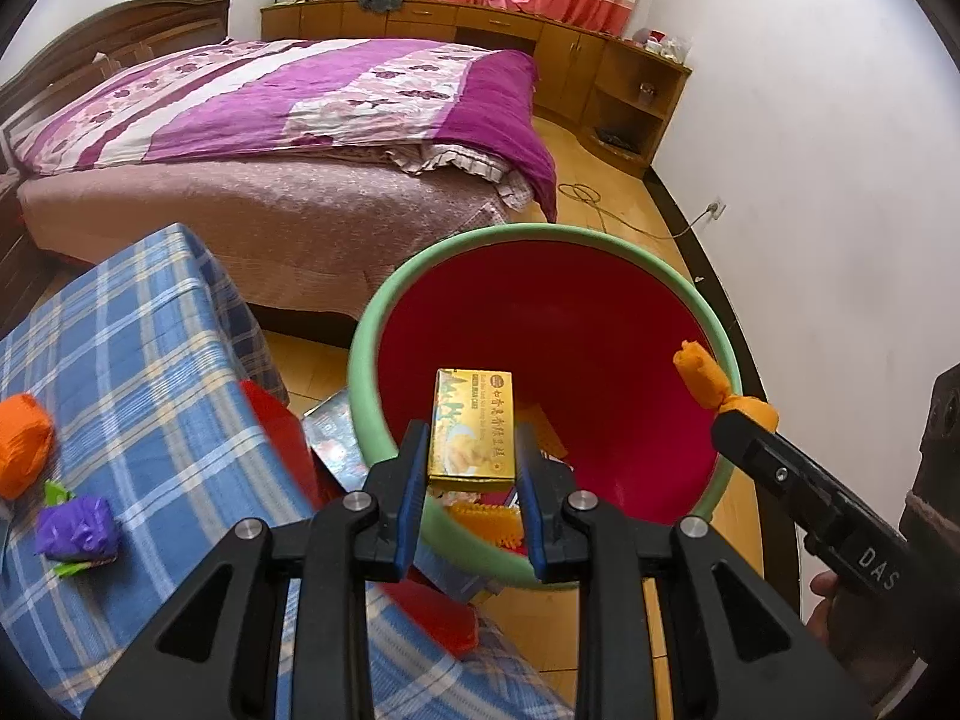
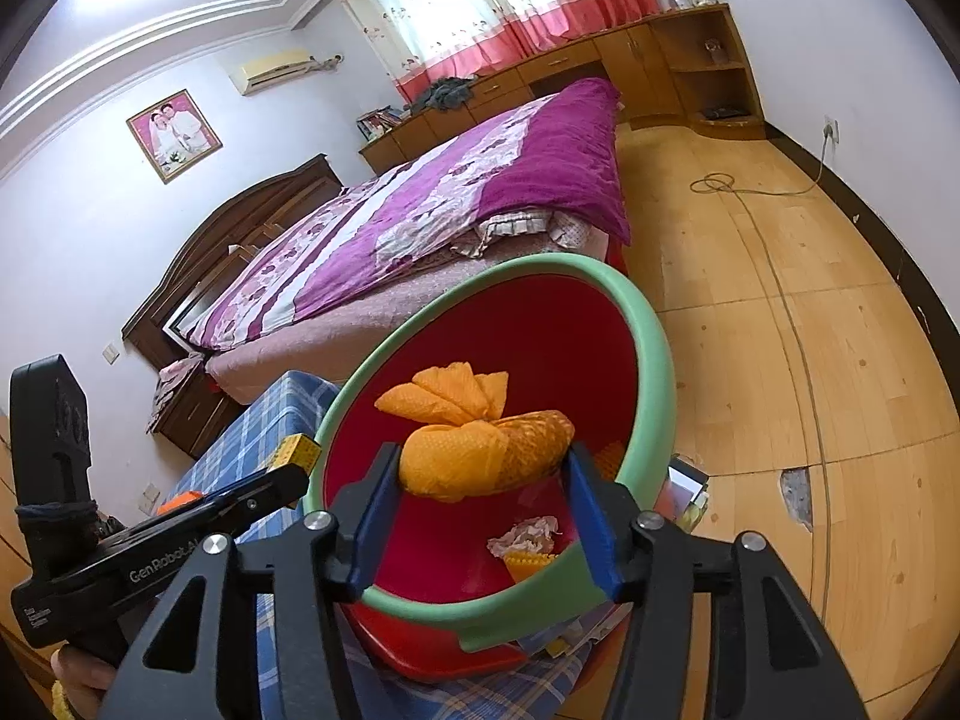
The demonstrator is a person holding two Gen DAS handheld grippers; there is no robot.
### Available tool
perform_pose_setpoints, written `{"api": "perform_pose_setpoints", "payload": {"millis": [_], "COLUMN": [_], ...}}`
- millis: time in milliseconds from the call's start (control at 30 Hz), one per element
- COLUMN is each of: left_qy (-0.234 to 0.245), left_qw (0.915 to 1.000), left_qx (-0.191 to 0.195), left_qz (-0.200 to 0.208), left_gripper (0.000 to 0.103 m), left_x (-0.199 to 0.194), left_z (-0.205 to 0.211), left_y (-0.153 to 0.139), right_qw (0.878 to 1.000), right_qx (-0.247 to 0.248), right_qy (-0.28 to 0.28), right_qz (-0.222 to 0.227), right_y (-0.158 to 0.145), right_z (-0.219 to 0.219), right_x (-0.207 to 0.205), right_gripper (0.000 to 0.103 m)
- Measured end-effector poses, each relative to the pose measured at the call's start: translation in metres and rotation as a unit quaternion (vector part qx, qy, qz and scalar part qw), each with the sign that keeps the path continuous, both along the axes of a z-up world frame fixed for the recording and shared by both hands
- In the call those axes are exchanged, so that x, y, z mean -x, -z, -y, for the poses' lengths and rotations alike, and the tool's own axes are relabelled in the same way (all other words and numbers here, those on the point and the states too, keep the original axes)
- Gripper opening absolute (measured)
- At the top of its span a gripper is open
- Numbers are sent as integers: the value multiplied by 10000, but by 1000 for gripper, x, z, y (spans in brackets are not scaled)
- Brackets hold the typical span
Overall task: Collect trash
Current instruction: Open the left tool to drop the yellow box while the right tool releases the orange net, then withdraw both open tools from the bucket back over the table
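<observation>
A red bin with a green rim (image 1: 600, 234) stands beside the blue checked table; it also shows in the right wrist view (image 2: 651, 324). My left gripper (image 1: 471, 450) is shut on a yellow snack box (image 1: 474, 426) and holds it over the bin's near rim. My right gripper (image 2: 480, 468) is shut on an orange knotted bag (image 2: 480, 450) above the bin's opening; the bag also shows in the left wrist view (image 1: 708, 381). Crumpled paper (image 2: 525, 531) and a yellow scrap lie inside the bin.
On the checked table (image 1: 132, 324) lie an orange wad (image 1: 21, 444) and a purple wrapper (image 1: 75, 528). Red and printed items (image 1: 327, 438) sit between table and bin. A bed (image 1: 288, 120) is behind; a cable (image 2: 780, 300) lies on the wood floor.
</observation>
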State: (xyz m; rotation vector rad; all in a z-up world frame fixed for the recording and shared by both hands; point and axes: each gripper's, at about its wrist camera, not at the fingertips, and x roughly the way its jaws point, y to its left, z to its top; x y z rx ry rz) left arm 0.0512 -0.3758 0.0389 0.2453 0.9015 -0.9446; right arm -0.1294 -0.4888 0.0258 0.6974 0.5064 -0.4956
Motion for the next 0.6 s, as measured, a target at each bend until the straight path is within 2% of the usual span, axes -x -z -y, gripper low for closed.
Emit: {"api": "perform_pose_setpoints", "payload": {"millis": [133, 333, 600], "left_qy": [82, 138, 25], "left_qw": [9999, 9999, 9999], "left_qx": [19, -14, 60], "left_qz": [56, -5, 92], "left_gripper": [28, 30, 32], "left_x": [1, 3, 7], "left_z": [6, 8, -8], "left_y": [2, 7, 1], "right_qw": [9999, 9999, 9999], "right_qx": [-44, -122, -106], "right_qy": [95, 75, 61], "right_qz": [14, 15, 47], "right_y": [2, 6, 4], "right_z": [5, 4, 1], "right_x": [1, 2, 4], "right_gripper": [62, 62, 62]}}
